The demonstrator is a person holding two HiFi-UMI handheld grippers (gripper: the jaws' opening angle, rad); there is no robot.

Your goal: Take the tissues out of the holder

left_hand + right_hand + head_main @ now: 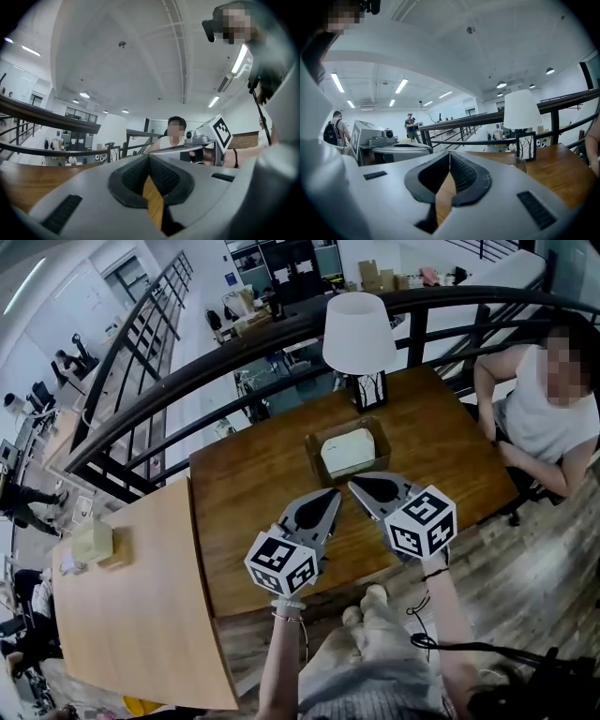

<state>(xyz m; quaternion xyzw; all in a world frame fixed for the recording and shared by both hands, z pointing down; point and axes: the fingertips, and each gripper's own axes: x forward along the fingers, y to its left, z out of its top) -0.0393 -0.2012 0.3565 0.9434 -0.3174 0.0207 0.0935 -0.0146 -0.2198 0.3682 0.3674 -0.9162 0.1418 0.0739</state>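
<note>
Dark wood worktop (pixel 244 512) carries one open wooden holder (pixel 310 454) toward its far edge; one stack of white tissues (pixel 349 452) lies inside it; one white-shaded lamp (pixel 358 332) stands just behind, at the far edge; over the near edge, short of the holder, left hand-held gripper (pixel 334 493) has jaws pressed together, nothing between; right hand-held gripper (pixel 353 486) beside it, also pressed together, empty; one person (pixel 544 418) seated at the right edge.
</note>
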